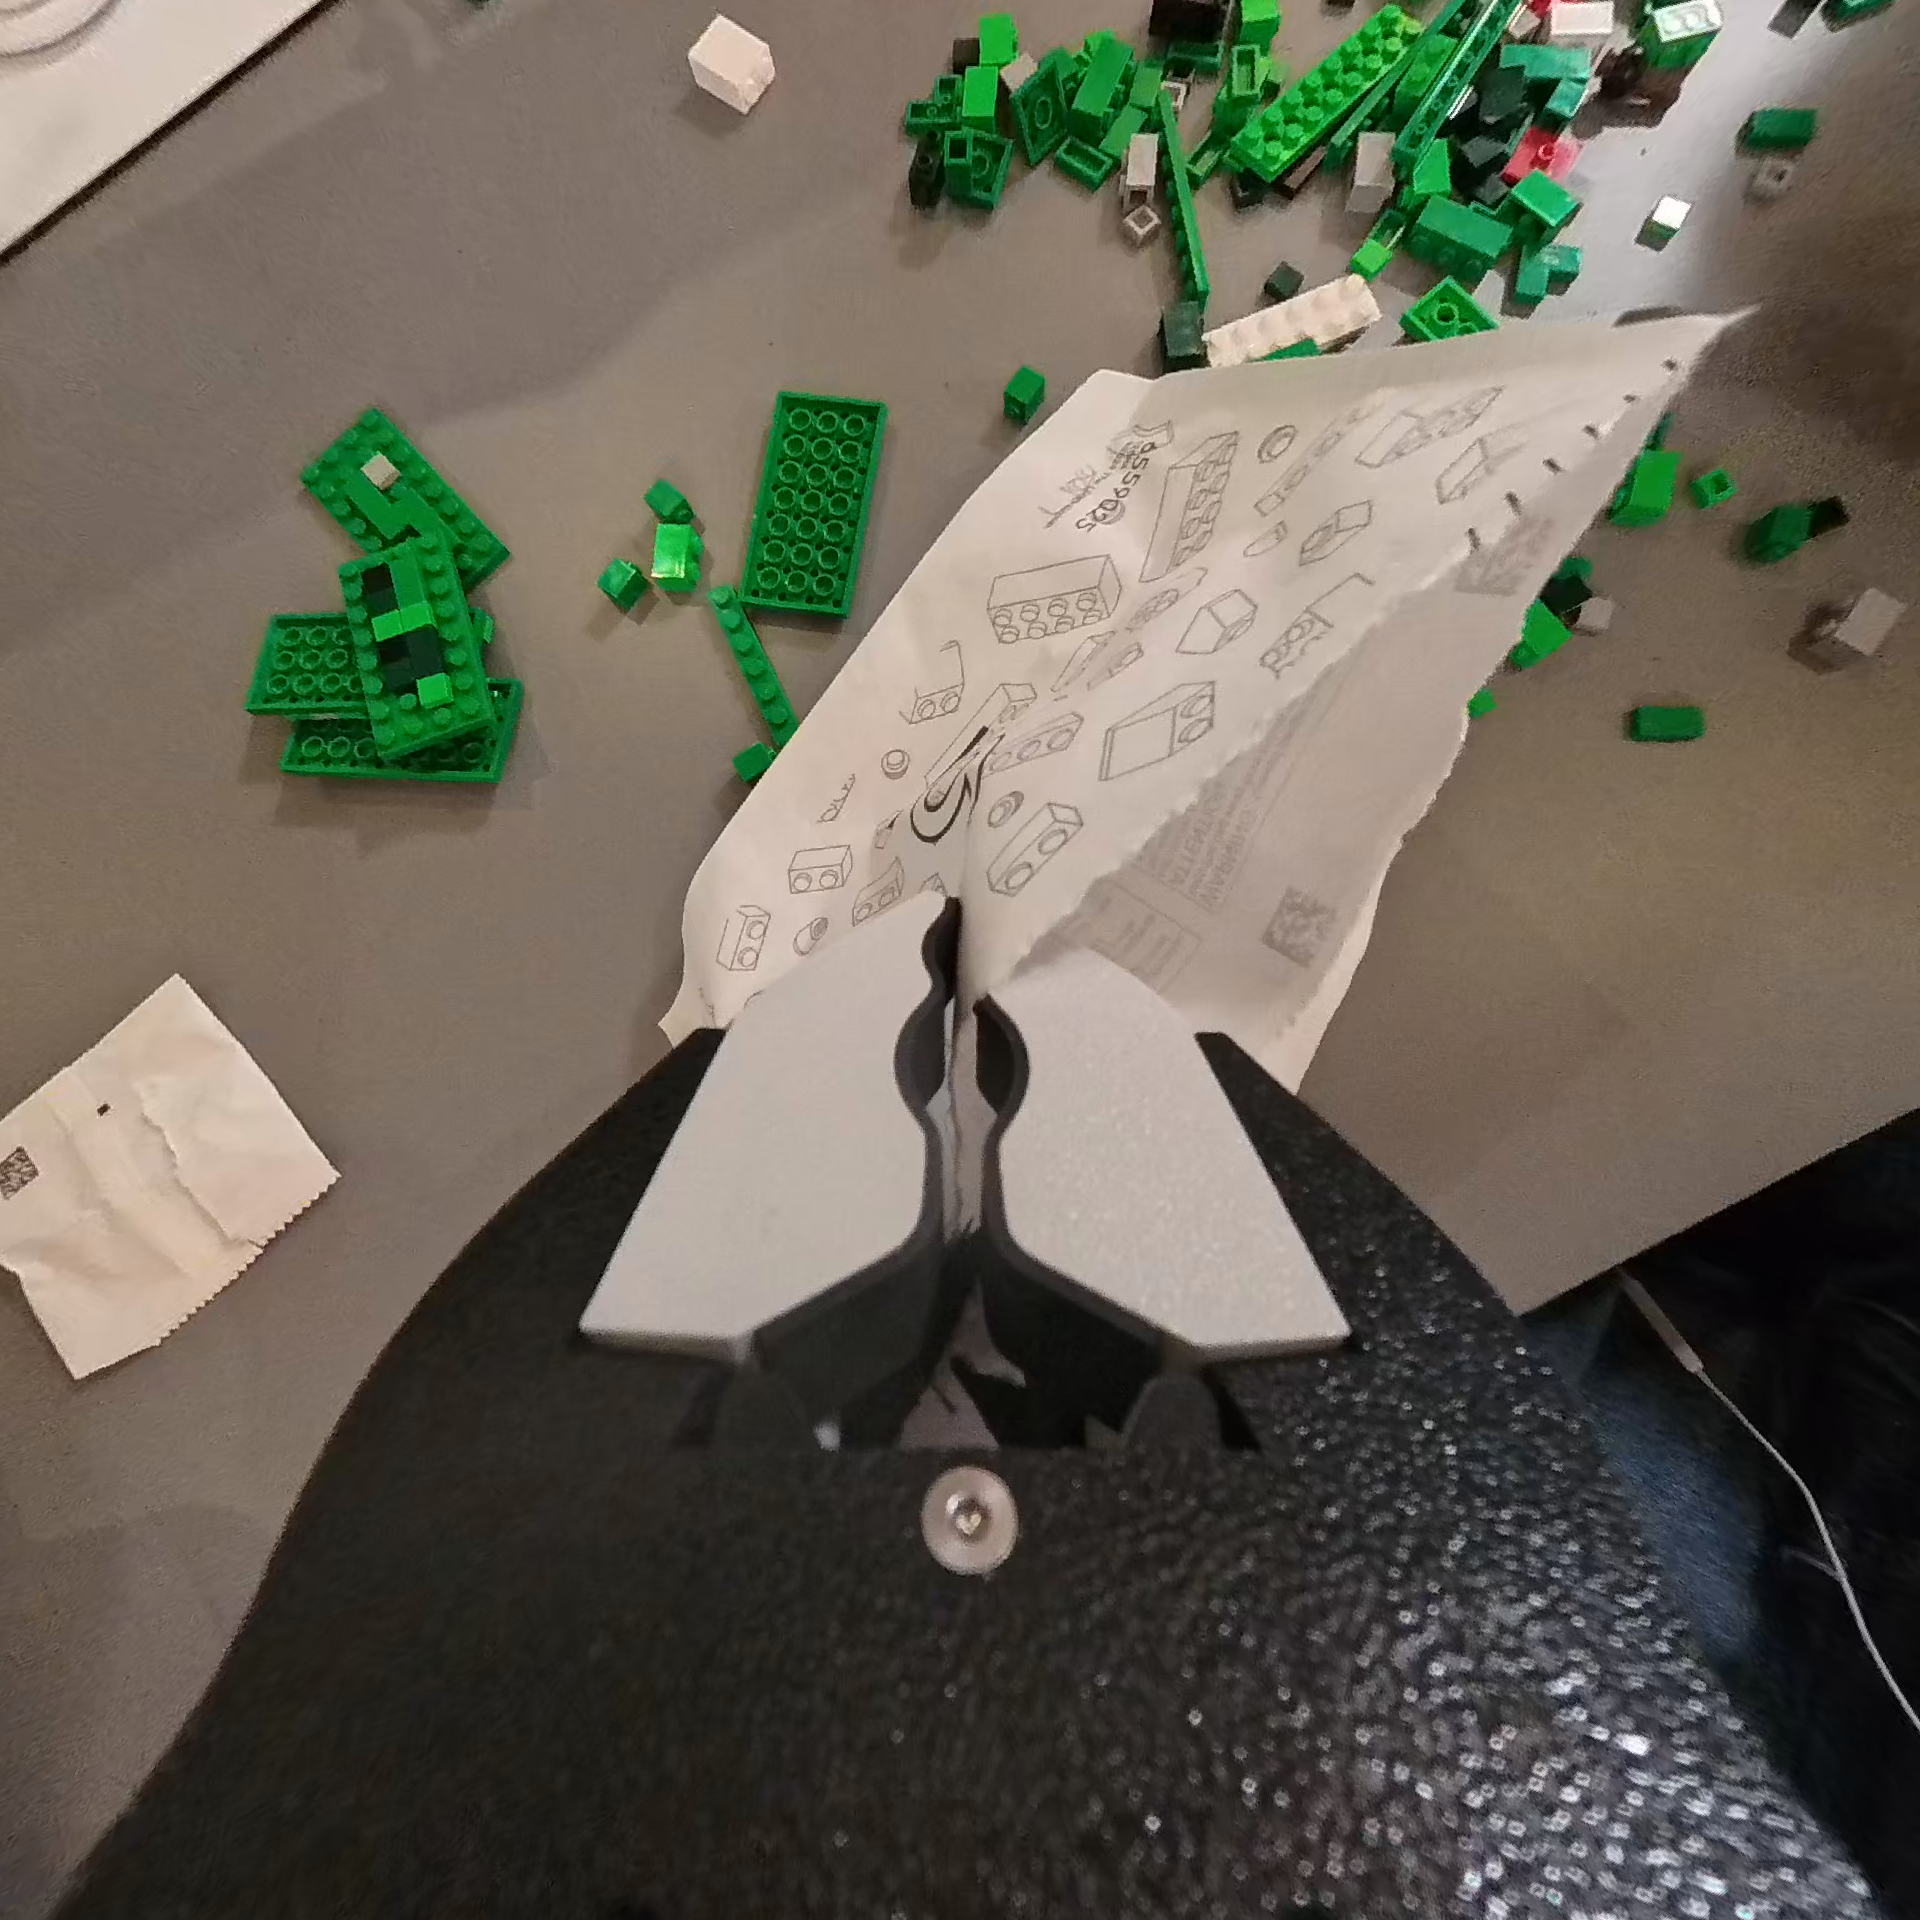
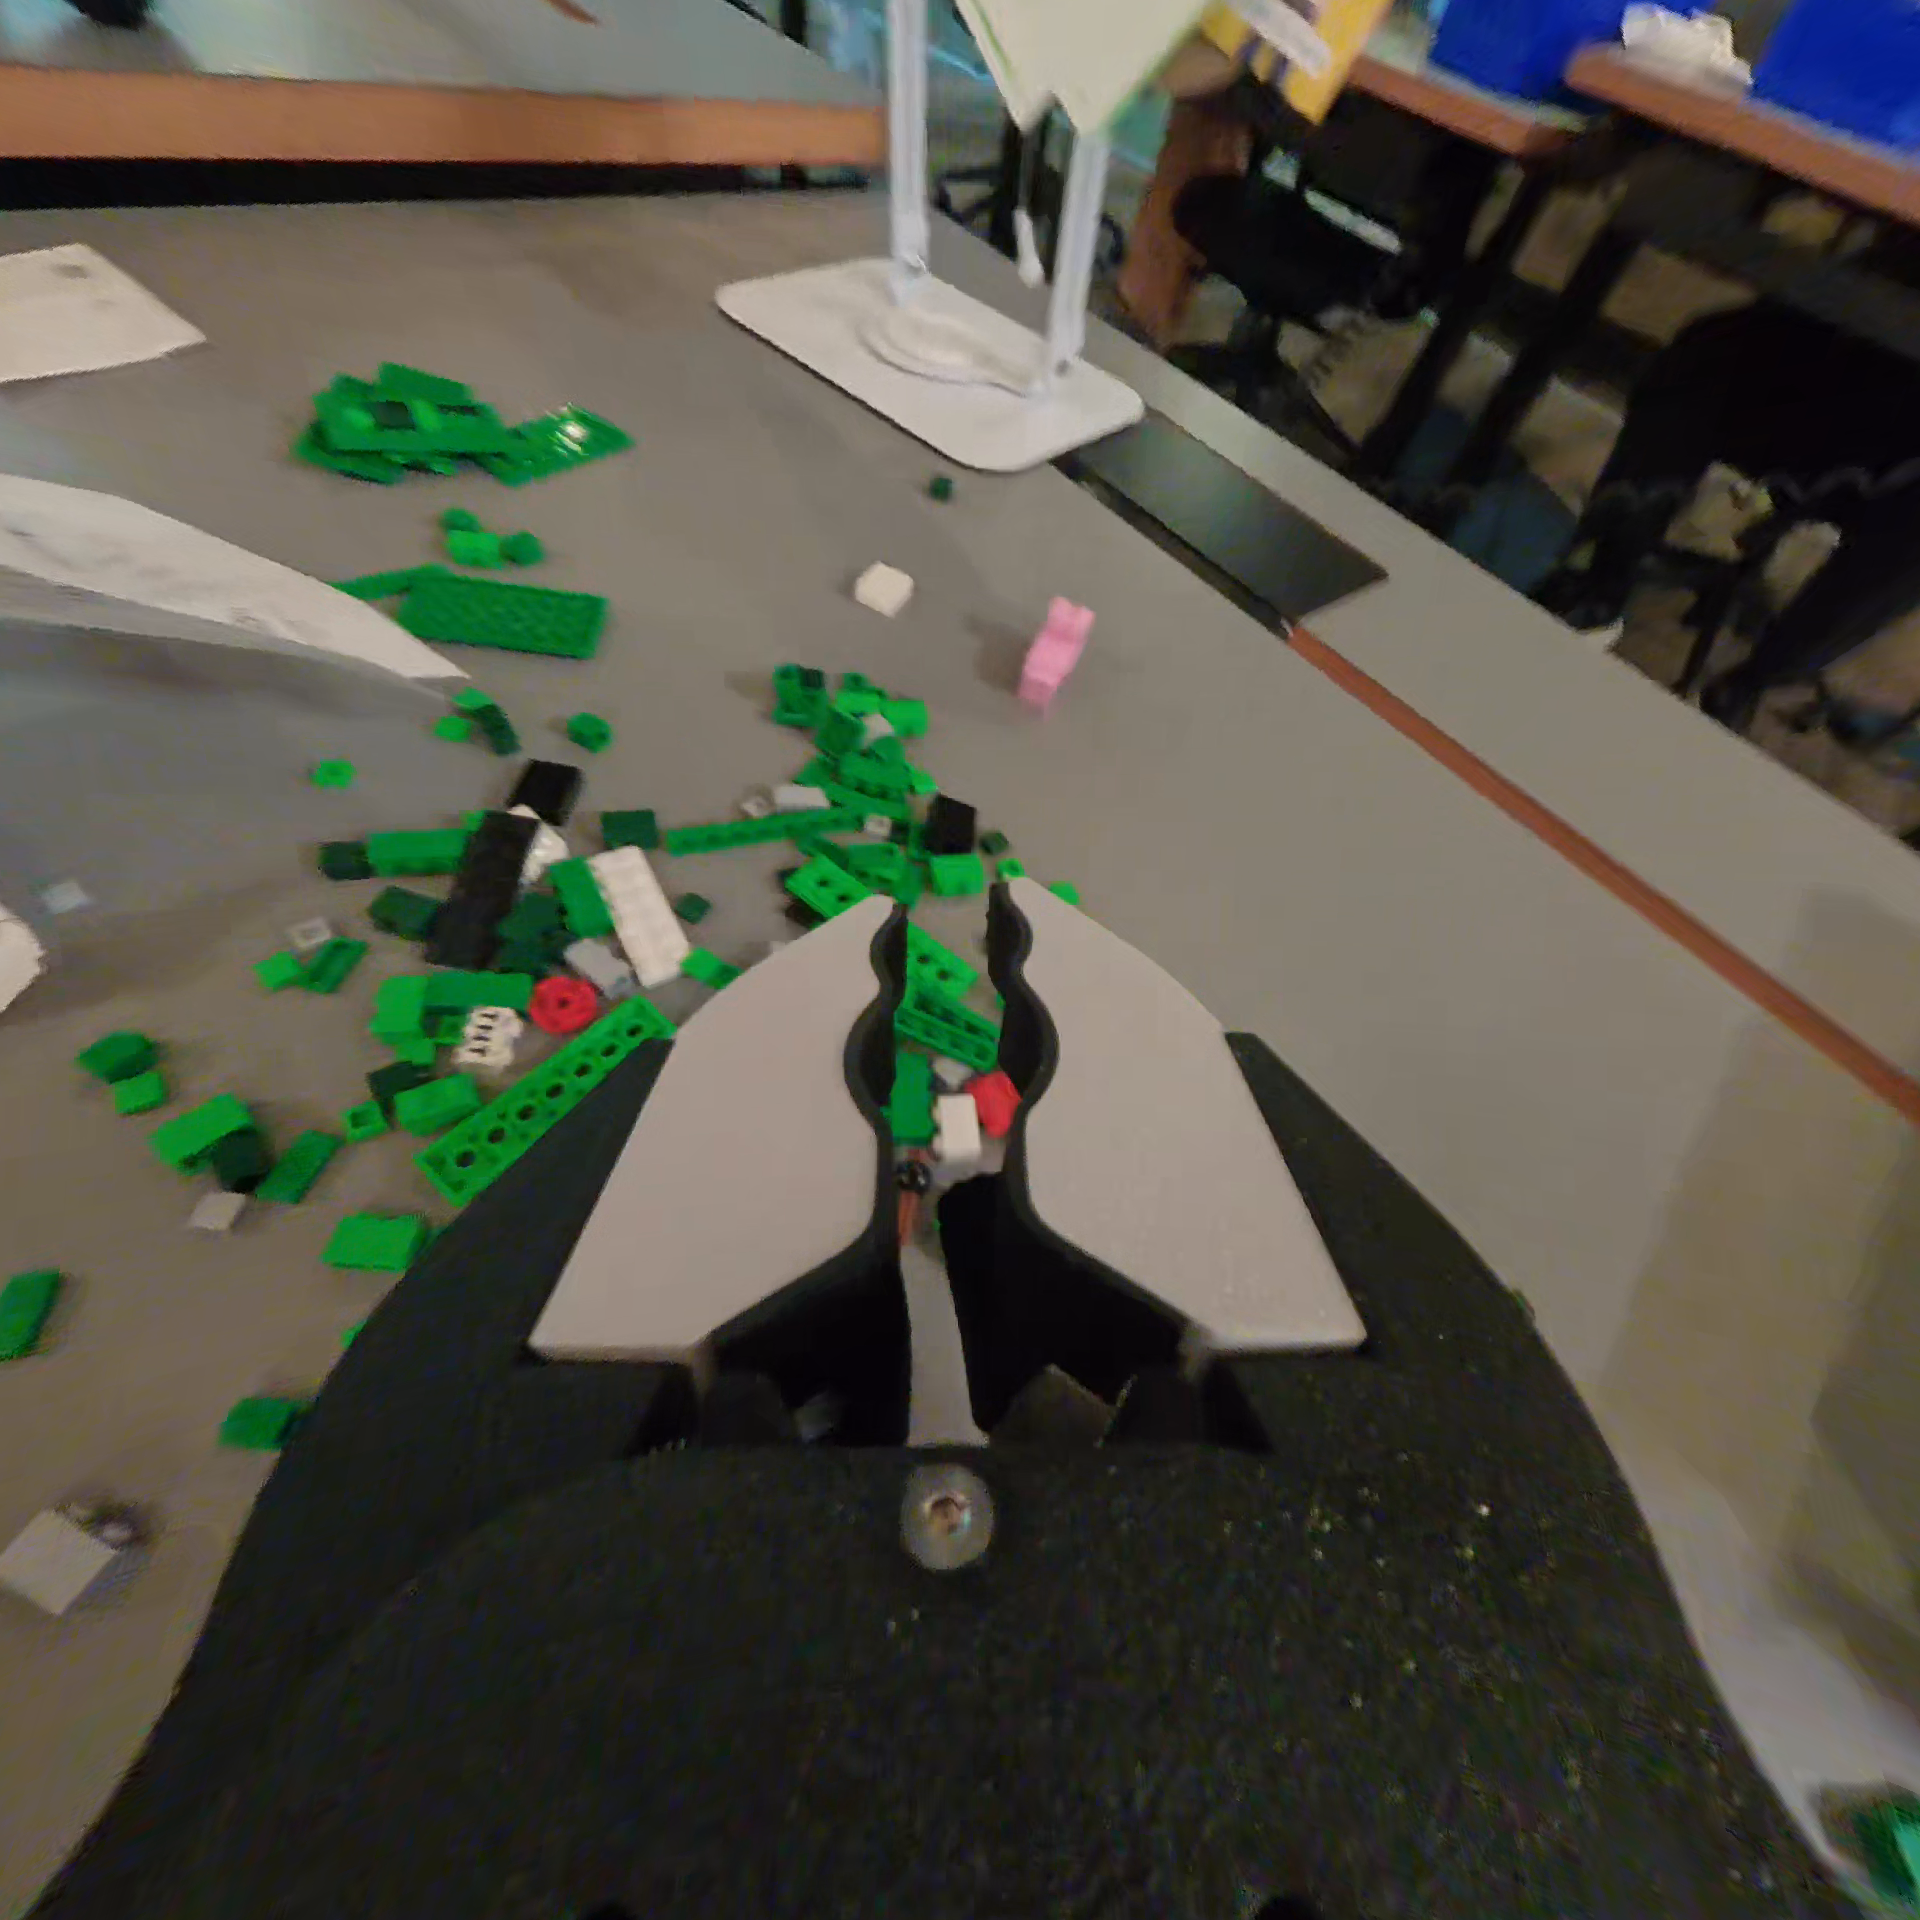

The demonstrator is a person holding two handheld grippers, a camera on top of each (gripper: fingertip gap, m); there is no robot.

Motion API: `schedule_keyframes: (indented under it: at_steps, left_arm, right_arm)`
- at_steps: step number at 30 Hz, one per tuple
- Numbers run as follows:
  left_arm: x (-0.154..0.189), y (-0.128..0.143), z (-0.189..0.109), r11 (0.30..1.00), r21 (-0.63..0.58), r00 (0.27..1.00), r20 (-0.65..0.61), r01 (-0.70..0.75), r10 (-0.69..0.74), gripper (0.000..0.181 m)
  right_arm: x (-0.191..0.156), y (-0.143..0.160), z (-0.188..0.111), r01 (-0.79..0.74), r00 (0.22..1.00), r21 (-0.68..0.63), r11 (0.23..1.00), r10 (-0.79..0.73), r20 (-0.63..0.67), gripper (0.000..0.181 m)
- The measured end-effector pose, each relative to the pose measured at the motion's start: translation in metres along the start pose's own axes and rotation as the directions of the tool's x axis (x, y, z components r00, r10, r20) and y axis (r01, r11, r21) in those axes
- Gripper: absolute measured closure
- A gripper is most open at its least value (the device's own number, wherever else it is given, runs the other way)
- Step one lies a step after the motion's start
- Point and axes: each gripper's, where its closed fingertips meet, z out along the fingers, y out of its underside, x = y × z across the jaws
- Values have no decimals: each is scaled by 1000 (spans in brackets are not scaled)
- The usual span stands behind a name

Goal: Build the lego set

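Observation:
My left gripper [image 1: 954,925] is shut on a torn white paper bag [image 1: 1195,665] printed with brick outlines, holding it above the grey table. A pile of loose green, white and black bricks [image 1: 1299,125] lies beyond it. A partly built stack of green plates [image 1: 405,613] sits at the left, with a green studded plate [image 1: 816,504] beside it. My right gripper [image 2: 943,914] is open and empty, hovering over the loose brick pile [image 2: 623,935]. The bag's edge shows at the left of the right wrist view [image 2: 187,592].
A torn white paper scrap [image 1: 156,1164] lies near the left edge. A white stand base [image 2: 935,358] stands at the table's far side, beside a black panel [image 2: 1226,520]. A pink brick figure [image 2: 1055,649] and a white brick [image 2: 883,587] sit apart from the pile. My hands' fingertips stand some 30 centimetres from each other. To reach the green studded plate [image 1: 816,504] in a straight line is about 15 centimetres for my left fingers, about 25 centimetres for my right. The right camera catches it too, in the right wrist view [image 2: 500,608].

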Motion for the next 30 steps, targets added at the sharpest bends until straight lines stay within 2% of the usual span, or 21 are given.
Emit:
schedule_keyframes:
  at_steps: [9,16,25,30]
  left_arm:
    - [3,-2,2,1000,3,1000,-1,-23,23,181]
    - [2,-2,1,1000,7,1000,-4,-24,24,181]
    - [3,-1,4,1000,2,999,-17,-28,28,181]
    - [3,0,4,999,0,999,-17,-32,32,181]
  right_arm:
    - [20,31,7,-29,995,-136,990,16,-95,166]
    - [27,51,9,-67,993,-220,973,44,-107,166]
    - [11,79,15,-25,998,-352,936,43,42,166]
    - [-17,86,15,61,976,-386,921,26,216,166]
